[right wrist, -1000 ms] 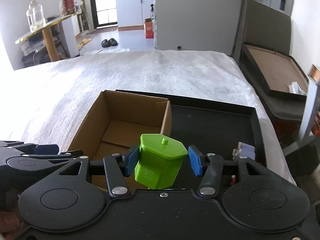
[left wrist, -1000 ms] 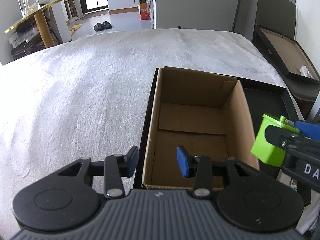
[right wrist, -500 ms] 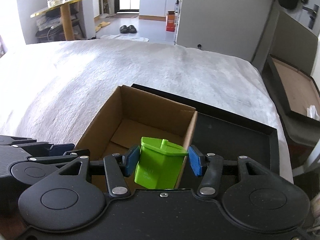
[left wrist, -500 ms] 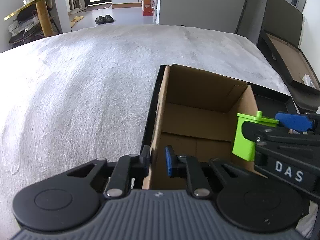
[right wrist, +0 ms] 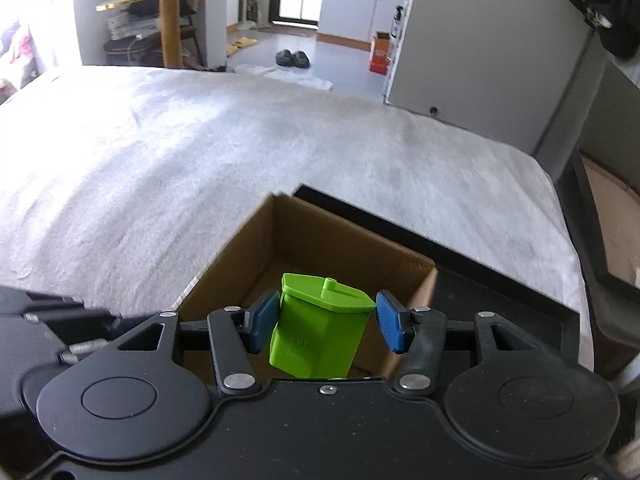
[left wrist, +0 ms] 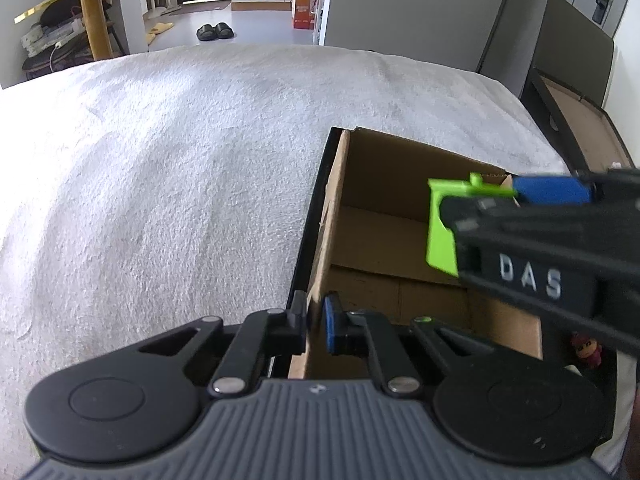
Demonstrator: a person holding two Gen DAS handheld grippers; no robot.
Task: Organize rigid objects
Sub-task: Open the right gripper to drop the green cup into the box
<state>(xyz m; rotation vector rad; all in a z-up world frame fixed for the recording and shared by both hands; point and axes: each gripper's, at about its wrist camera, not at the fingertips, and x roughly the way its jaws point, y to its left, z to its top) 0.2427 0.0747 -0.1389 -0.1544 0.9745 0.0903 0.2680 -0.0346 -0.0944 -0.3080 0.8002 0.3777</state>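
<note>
While left gripper [left wrist: 316,320] pinches near-left wall of cardboard box [left wrist: 384,240], right gripper [right wrist: 327,322] clamps green bin [right wrist: 318,328] upright, hovering over box opening. Box floor lies straight below bin, so probably just lower and let go.

Bed [left wrist: 168,184], white textured cover. Black tray [right wrist: 500,292] lies on it near right edge; open cardboard box [left wrist: 384,240] sits in the tray's left end.

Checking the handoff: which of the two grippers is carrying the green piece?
The right gripper: its pads clamp the green piece above the box. The left gripper pinches the box wall.
</note>
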